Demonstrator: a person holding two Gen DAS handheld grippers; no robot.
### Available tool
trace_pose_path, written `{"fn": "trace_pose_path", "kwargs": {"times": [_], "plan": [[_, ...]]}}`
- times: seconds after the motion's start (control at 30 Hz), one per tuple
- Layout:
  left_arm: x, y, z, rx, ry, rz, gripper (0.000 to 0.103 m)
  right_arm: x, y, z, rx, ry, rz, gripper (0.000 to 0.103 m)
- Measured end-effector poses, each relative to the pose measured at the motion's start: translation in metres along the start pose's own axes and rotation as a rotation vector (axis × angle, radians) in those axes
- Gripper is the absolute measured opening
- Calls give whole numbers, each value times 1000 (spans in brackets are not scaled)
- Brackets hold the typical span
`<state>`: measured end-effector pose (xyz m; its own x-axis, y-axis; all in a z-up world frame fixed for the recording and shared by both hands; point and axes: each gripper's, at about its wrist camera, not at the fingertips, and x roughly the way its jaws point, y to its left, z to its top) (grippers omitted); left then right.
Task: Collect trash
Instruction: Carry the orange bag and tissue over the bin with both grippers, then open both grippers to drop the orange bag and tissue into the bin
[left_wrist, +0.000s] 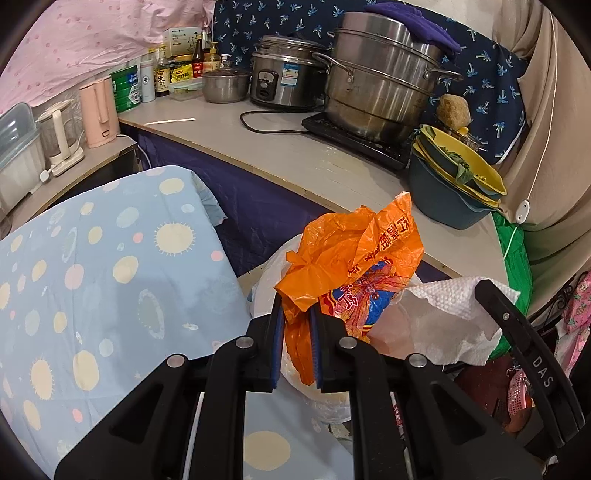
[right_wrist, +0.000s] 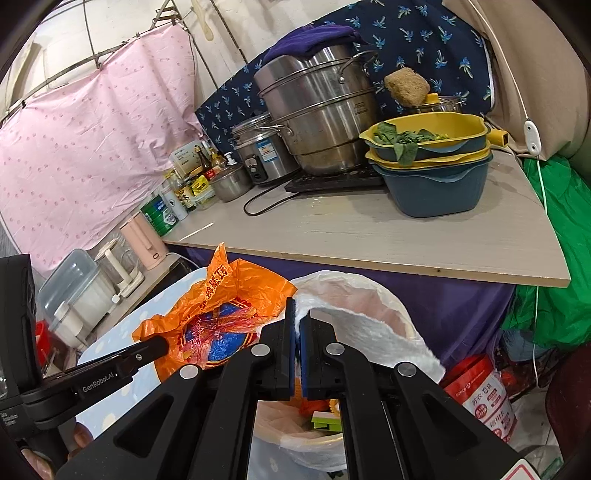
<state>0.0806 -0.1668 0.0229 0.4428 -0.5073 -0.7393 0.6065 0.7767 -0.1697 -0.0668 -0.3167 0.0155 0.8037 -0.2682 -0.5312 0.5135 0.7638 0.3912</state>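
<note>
Both grippers loaded: your left gripper pinched orange bag, right gripper pinched paper towel; bin seemingly beneath. Next: release over opening.

Left wrist view: rides on the left gripper, looking forward and down along its fingers, close over the orange bag.
Left view, facing: the counter beyond, a blue patterned cloth filling its left side.
Right wrist view: sits on the right gripper, aimed forward and downward, right above the white-lined bin.
Right view, facing: the same counter, seen from further right.
Nearness: both very close to the bags, the counter well behind.
Shared: steel steamer pot, rice cooker, stacked basins, pink curtain.
Cross-sight: each view catches the other gripper at its edge.
</note>
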Motion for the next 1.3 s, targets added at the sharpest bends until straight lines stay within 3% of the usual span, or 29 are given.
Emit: {"fn": "trace_pose_path", "kwargs": {"times": [1.0,1.13,1.2,1.3], "plan": [[49,-20,4,25,73,35,13,38,-19,-5,45,66,8,3],[51,-22,4,19,68,45,20,43,-20,-7,54,78,7,10],[51,-22,3,12,68,47,38,44,-19,-8,53,82,11,11],[49,-22,3,6,54,56,47,42,-18,-8,49,71,9,25]]}}
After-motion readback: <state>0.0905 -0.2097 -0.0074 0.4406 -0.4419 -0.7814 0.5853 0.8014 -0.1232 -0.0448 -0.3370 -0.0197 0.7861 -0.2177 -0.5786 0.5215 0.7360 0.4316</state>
